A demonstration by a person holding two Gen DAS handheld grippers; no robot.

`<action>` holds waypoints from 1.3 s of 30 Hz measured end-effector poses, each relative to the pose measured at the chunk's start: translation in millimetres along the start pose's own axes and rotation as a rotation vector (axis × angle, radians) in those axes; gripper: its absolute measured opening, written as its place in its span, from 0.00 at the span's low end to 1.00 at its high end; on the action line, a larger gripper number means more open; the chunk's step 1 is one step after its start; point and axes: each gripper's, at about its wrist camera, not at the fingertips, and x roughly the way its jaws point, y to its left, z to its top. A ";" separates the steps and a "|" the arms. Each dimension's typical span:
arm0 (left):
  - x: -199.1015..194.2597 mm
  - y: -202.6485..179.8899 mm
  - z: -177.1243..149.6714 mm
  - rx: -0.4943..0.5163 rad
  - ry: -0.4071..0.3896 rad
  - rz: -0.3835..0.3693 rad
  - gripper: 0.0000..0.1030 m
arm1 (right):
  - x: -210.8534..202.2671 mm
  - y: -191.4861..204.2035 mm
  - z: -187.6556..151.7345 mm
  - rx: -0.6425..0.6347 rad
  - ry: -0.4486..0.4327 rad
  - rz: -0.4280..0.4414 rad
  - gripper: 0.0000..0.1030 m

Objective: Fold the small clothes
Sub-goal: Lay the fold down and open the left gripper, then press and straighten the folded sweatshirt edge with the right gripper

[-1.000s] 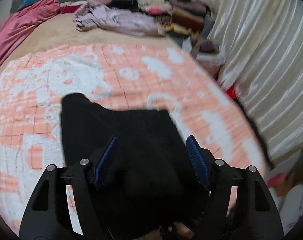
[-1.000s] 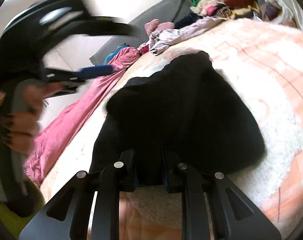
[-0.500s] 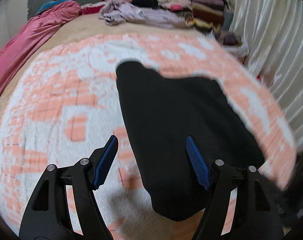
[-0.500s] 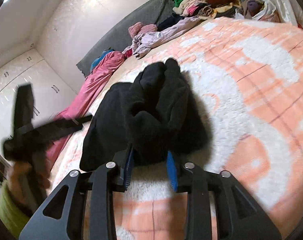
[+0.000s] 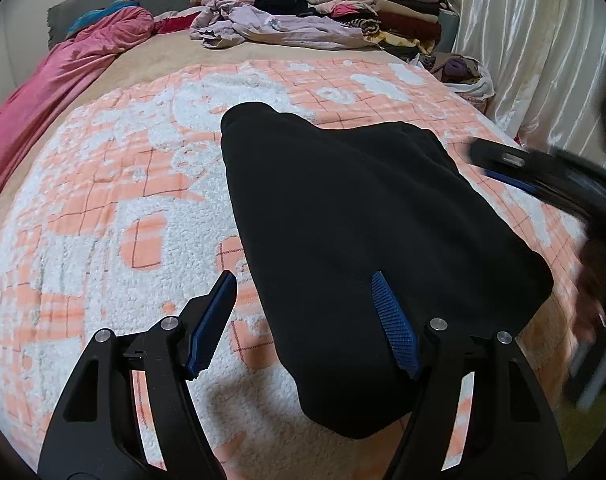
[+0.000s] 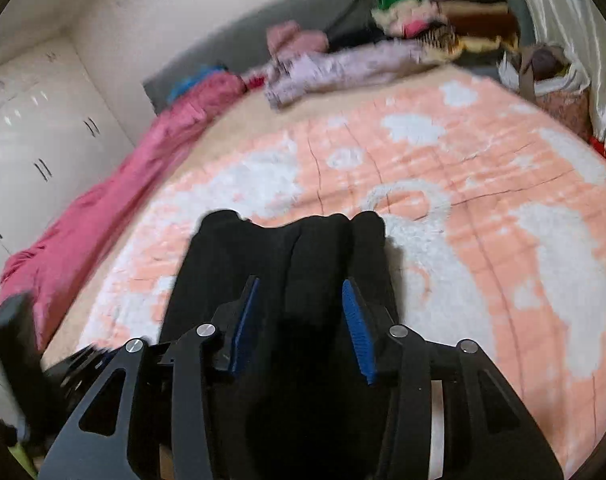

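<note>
Between and beyond the spread blue-padded fingers of the left gripper (image 5: 303, 324) lies the folded black fleece garment (image 5: 363, 232), flat on the fluffy orange-and-white checked blanket (image 5: 115, 216); the jaws stand wide apart and grip nothing, the right pad over the cloth's near edge and the left pad over bare blanket. To its right the right gripper (image 5: 543, 180) shows blurred, beside the garment's right edge. From the right wrist view, the right gripper (image 6: 303, 320) is also released, its fingers parted above the black garment (image 6: 287, 264), whose far end shows thick rolled folds. Further ahead of both tools sit a crumpled lilac garment (image 5: 279, 28), a stack of folded clothes (image 5: 379, 4) and a pink satin cover (image 5: 59, 80) to the left. No label or writing is readable anywhere on the clothes.
</note>
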 end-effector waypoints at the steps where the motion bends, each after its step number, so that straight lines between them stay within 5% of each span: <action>1: -1.1 0.1 -0.1 0.002 0.001 -0.002 0.60 | 8.7 -0.4 3.1 0.005 0.016 -0.011 0.41; 7: -6.7 -1.8 0.0 0.019 -0.003 -0.004 0.60 | 49.4 3.6 14.7 -0.002 0.104 -0.059 0.43; 11: -7.2 -1.1 0.0 0.010 -0.002 -0.010 0.60 | 57.1 14.2 14.6 -0.067 0.106 -0.063 0.14; 13: -8.1 -0.8 0.4 0.005 -0.001 -0.014 0.60 | 54.0 20.5 14.1 -0.101 0.081 -0.070 0.11; 20: -8.9 1.4 1.6 -0.019 0.005 -0.039 0.61 | 3.5 40.4 22.9 -0.261 -0.080 -0.123 0.09; 25: -6.4 -5.0 2.4 -0.013 0.016 -0.061 0.62 | 24.3 11.4 14.0 -0.229 0.020 -0.216 0.09; 29: -2.6 -7.5 1.4 -0.012 0.025 -0.066 0.62 | 50.6 -9.1 -1.1 -0.192 0.074 -0.219 0.15; 30: -2.7 -7.8 1.3 -0.010 0.025 -0.065 0.62 | 49.5 -10.5 -1.2 -0.183 0.063 -0.214 0.20; 32: -2.6 -6.8 1.3 -0.007 0.026 -0.061 0.62 | 44.0 -15.5 2.4 -0.144 0.044 -0.230 0.46; 36: -1.1 -3.1 0.7 -0.020 0.026 -0.065 0.64 | 44.8 -24.0 8.8 -0.089 0.047 -0.208 0.54; 37: -0.7 -2.6 0.2 -0.027 0.027 -0.067 0.64 | 47.1 -25.5 8.9 -0.089 0.060 -0.195 0.52; 39: 0.3 -1.9 -0.2 -0.029 0.025 -0.069 0.64 | 53.9 -21.5 9.4 -0.119 0.084 -0.132 0.21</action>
